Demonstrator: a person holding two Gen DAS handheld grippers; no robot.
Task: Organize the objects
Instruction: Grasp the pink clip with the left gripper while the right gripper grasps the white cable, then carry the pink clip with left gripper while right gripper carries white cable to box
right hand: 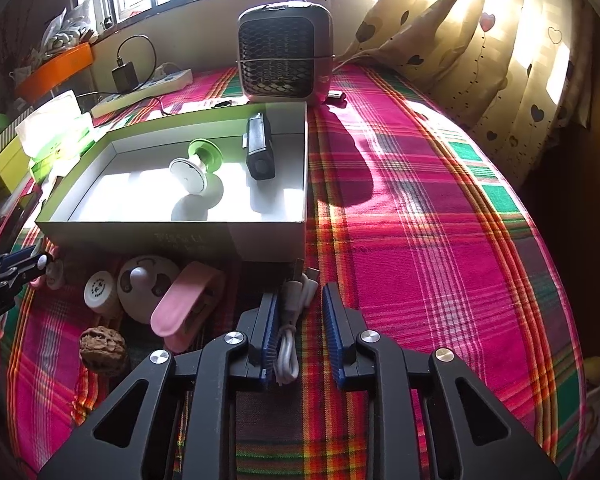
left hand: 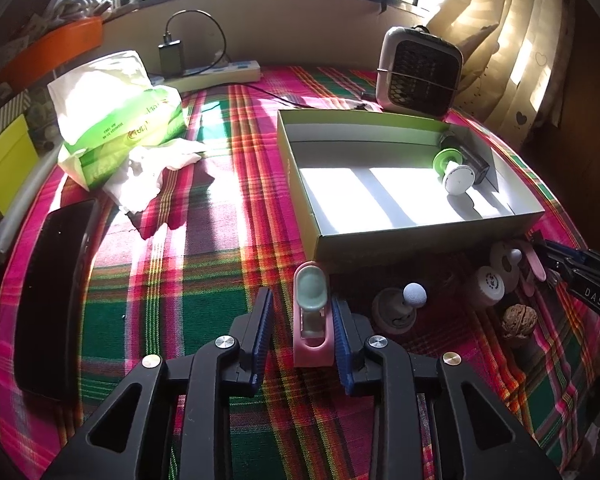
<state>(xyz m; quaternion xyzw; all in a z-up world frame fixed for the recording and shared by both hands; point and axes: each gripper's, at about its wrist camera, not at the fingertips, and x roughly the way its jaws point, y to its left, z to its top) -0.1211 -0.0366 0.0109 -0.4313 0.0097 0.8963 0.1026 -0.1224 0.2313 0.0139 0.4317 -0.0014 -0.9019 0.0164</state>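
A pink holder with a pale green scoop (left hand: 311,320) lies between the fingers of my left gripper (left hand: 301,298). It touches the right pad, and a gap shows at the left pad. A coiled white cable (right hand: 288,336) lies between the fingers of my right gripper (right hand: 299,292), against the left pad and clear of the right one. The open box (left hand: 380,240) holds a green-and-white item (left hand: 454,170) and a black device (right hand: 259,148). In front of the box sit a white jar (right hand: 99,288), a pink clip (right hand: 184,308) and a walnut (right hand: 100,346).
A small grilled fan (right hand: 284,56) stands behind the box. A tissue pack (left hand: 120,120) and a black case (left hand: 52,308) lie to the left on the plaid cloth. A power strip (left hand: 220,74) runs along the back wall, and a curtain (right hand: 480,60) hangs at the right.
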